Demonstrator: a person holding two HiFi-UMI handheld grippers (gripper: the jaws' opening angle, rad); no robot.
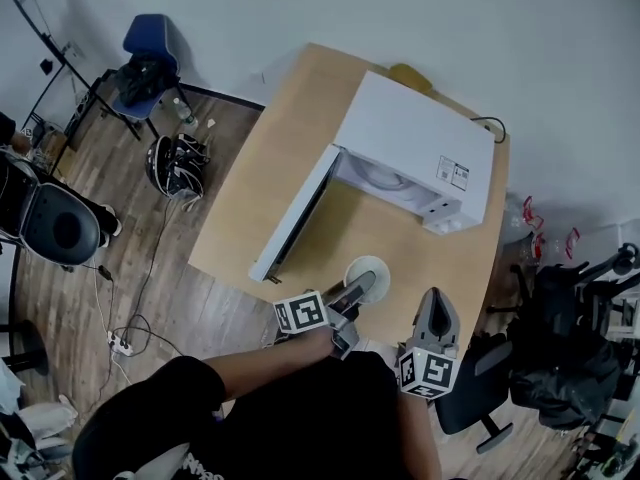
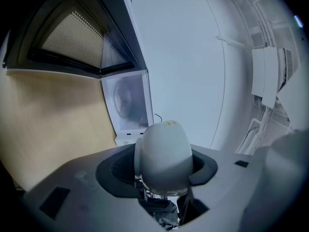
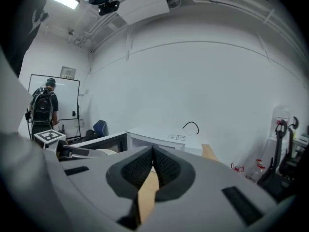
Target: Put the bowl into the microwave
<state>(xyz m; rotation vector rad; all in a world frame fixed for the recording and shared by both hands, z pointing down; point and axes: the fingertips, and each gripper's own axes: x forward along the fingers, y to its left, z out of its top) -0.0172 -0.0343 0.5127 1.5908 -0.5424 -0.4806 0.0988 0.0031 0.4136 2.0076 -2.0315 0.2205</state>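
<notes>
A white bowl [image 1: 368, 273] is held near the wooden table's [image 1: 280, 178] front edge, with my left gripper [image 1: 360, 288] shut on its rim. In the left gripper view the bowl [image 2: 161, 153] fills the gap between the jaws of the left gripper [image 2: 163, 166], seen from its outside. The white microwave [image 1: 415, 148] stands beyond it with its door [image 1: 295, 213] swung open to the left, and its cavity [image 2: 128, 103] shows a glass turntable. My right gripper [image 1: 437, 308] hovers to the right of the bowl. In its own view the right gripper [image 3: 152, 153] has its pads touching and nothing between them.
A black cable [image 1: 492, 123] runs behind the microwave. On the floor to the left are a blue chair [image 1: 148, 53], a black office chair [image 1: 55, 223], a bag [image 1: 175, 165] and a power strip [image 1: 120, 343]. A person [image 3: 43, 108] stands at a whiteboard far off.
</notes>
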